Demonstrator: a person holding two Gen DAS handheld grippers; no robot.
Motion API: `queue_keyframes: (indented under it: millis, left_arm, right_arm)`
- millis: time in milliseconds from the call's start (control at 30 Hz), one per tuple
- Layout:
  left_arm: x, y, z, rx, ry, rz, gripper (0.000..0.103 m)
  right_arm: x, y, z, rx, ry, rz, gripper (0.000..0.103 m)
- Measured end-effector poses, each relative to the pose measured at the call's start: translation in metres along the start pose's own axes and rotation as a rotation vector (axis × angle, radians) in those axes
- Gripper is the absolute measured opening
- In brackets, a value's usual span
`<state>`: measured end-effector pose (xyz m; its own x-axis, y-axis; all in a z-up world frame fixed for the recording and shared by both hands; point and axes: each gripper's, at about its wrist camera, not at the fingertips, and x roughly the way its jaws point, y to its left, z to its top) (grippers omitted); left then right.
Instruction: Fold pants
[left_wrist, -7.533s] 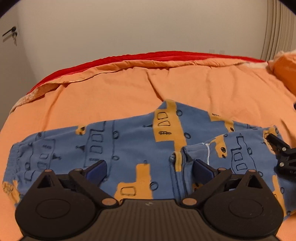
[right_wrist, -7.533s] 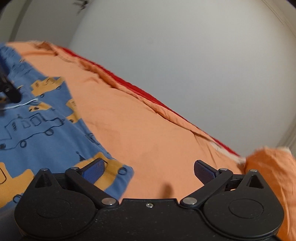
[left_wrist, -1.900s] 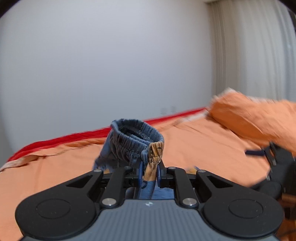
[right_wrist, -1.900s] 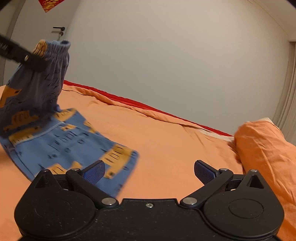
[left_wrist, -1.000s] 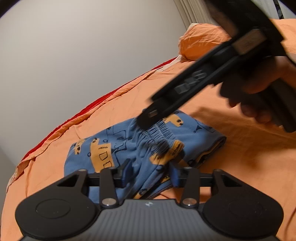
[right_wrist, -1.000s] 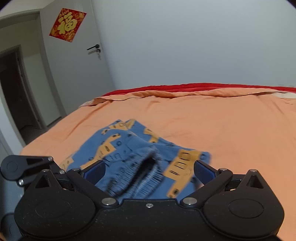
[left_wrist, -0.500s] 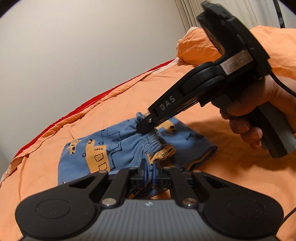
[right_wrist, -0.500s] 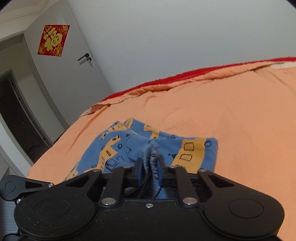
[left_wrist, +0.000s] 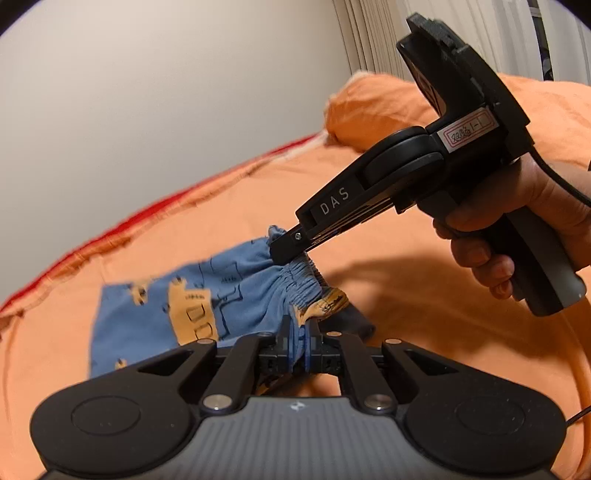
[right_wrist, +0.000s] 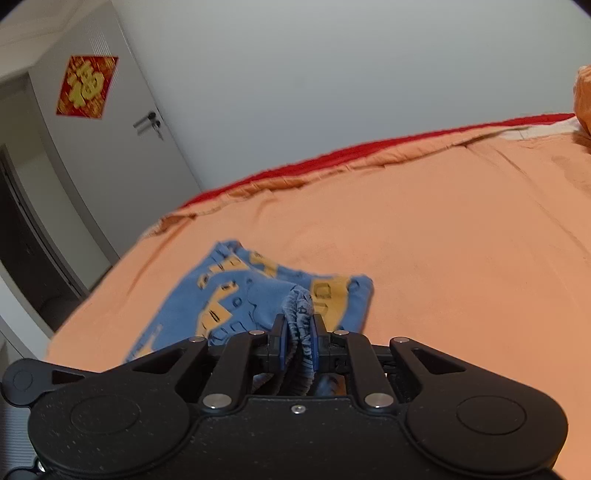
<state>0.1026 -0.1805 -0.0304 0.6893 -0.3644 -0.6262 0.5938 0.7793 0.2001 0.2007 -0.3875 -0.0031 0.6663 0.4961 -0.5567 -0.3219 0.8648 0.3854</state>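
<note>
The blue pants (left_wrist: 155, 314) with orange truck prints lie folded on the orange bedsheet (left_wrist: 406, 295). My left gripper (left_wrist: 297, 345) is shut on the gathered waistband at its near corner. My right gripper (left_wrist: 286, 249) comes in from the right in the left wrist view and is shut on the waistband's far corner. In the right wrist view my right gripper (right_wrist: 299, 341) is shut on the bunched waistband, with the rest of the pants (right_wrist: 229, 295) spread beyond it. The waistband (left_wrist: 306, 284) is lifted a little off the lower layers.
An orange pillow (left_wrist: 373, 107) lies at the head of the bed, near curtains. A red blanket edge (right_wrist: 369, 151) runs along the far side by the wall. A white door (right_wrist: 110, 147) with a red decoration stands left of the bed.
Both grippers, shut on the waistband, have kept hold and drawn it slightly nearer and lower over the folded legs. One second ago both were open around the waistband.
</note>
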Motion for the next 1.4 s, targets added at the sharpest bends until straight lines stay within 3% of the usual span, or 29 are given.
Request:
queue_keyframes:
  millis: [133,167,200,233,267,300,333,400,467,533,667,733,867,967,1067,1200,1300,1333,1400]
  left_arm:
    - [0.002,0.02,-0.008,-0.09,0.041,-0.058,0.012]
    - [0.0,0.028,-0.009,-0.119,0.043,-0.07,0.017]
    - [-0.004,0.037,-0.01,-0.16,0.045,-0.082,0.024]
    - [-0.008,0.047,-0.012,-0.208,0.048,-0.083,0.04]
    - [-0.013,0.056,-0.014,-0.259,0.051,-0.075,0.05]
    - [-0.021,0.066,-0.018,-0.312,0.051,-0.061,0.052]
    - [-0.028,0.076,-0.019,-0.359,0.051,-0.043,0.054]
    - [-0.04,0.096,-0.023,-0.436,0.04,0.027,0.067]
    - [-0.043,0.111,-0.025,-0.503,0.035,0.148,0.1]
    - [-0.037,0.126,-0.029,-0.563,0.067,0.236,0.1]
    - [-0.016,0.141,-0.049,-0.576,0.226,0.298,0.103]
    - [-0.022,0.142,-0.06,-0.559,0.187,0.27,0.103]
    - [-0.034,0.145,-0.062,-0.541,0.193,0.289,0.102]
    - [-0.032,0.148,-0.041,-0.583,0.143,0.297,0.103]
    - [-0.008,0.15,-0.011,-0.532,0.099,0.277,0.103]
    - [0.049,0.149,0.019,-0.403,0.093,0.305,0.102]
    - [0.085,0.153,0.023,-0.323,0.118,0.369,0.103]
    - [0.092,0.155,0.019,-0.318,0.12,0.393,0.103]
    - [0.099,0.165,0.01,-0.374,0.103,0.382,0.103]
  right_arm:
    - [0.007,0.002,-0.013,-0.04,0.023,-0.042,0.022]
    - [0.006,0.003,-0.013,-0.044,0.018,-0.055,0.029]
    - [0.005,0.004,-0.014,-0.051,0.012,-0.069,0.036]
    - [0.003,0.006,-0.014,-0.062,0.007,-0.085,0.04]
    - [0.001,0.009,-0.013,-0.078,0.002,-0.104,0.051]
    - [-0.001,0.012,-0.013,-0.098,-0.006,-0.123,0.067]
    - [-0.003,0.017,-0.012,-0.12,-0.019,-0.141,0.075]
    - [-0.006,0.029,-0.012,-0.167,-0.055,-0.185,0.096]
    - [-0.004,0.044,-0.014,-0.211,-0.076,-0.215,0.102]
    - [0.003,0.058,-0.02,-0.268,-0.068,-0.244,0.102]
    - [0.016,0.07,-0.045,-0.416,-0.014,-0.332,0.102]
    - [0.007,0.067,-0.057,-0.465,-0.042,-0.327,0.102]
    - [-0.017,0.063,-0.058,-0.498,-0.105,-0.287,0.102]
    - [-0.017,0.074,-0.044,-0.572,-0.177,-0.335,0.102]
    - [0.006,0.083,-0.028,-0.611,-0.2,-0.356,0.102]
    - [0.047,0.091,-0.029,-0.711,-0.237,-0.296,0.102]
    - [0.074,0.089,-0.037,-0.827,-0.237,-0.411,0.102]
    - [0.077,0.084,-0.037,-0.824,-0.244,-0.444,0.102]
    - [0.072,0.068,-0.03,-0.741,-0.238,-0.424,0.102]
